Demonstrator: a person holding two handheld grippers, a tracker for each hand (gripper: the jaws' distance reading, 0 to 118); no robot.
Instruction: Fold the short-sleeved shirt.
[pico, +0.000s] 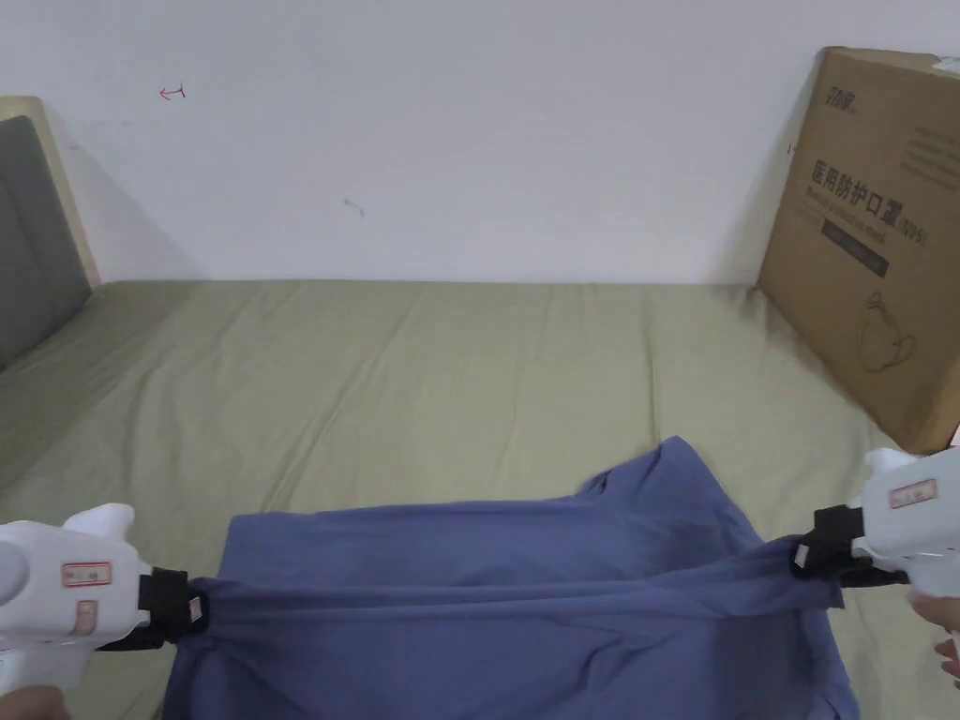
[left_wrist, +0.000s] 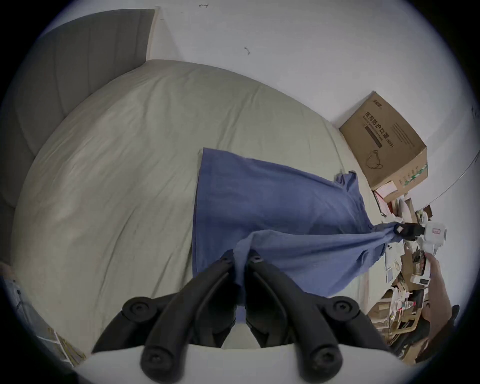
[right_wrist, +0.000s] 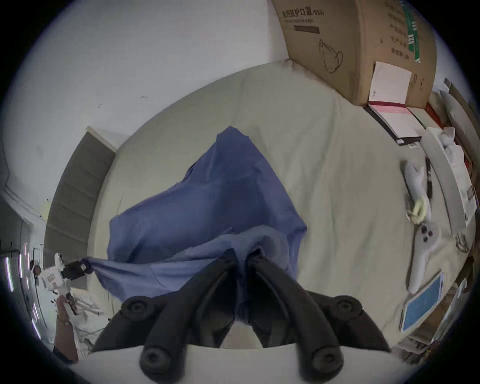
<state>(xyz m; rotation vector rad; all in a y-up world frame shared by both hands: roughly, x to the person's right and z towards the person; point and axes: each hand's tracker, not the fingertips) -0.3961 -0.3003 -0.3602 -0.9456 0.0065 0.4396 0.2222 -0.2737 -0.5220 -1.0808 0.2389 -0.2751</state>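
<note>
Nearest to us, the left gripper (pico: 192, 607) pinches a bunched bit of the blue shirt (pico: 506, 581) at the shirt's left end; in the left gripper view its two black jaws stand pressed together with a fold of blue cloth caught between them. At the shirt's right end, the right gripper (pico: 802, 555) does the same, and in the right gripper view we see its jaws closed on a gathered tuft of the cloth.

Between the two grippers the shirt's near edge is pulled into a taut band, raised off the bed (pico: 394, 375), with long creases running from one grip to the other. Below that band, more cloth hangs down toward us. Behind the band, the rest of the shirt lies spread on the bed's olive-green sheet, mostly smooth on its left side. On its right side it rises to a rumpled peak that points away from us.

The shirt is a plain, dusty blue, thin and soft, with no print that we can see. We cannot make out its sleeves or collar clearly.

Beyond the shirt, the sheet lies bare up to the white wall (pico: 469, 141). Right of the shirt, a large cardboard box (pico: 872, 244) stands on the bed against the wall. Far to the shirt's left, a grey padded headboard (pico: 33, 234) stands at the bed's end.
</note>
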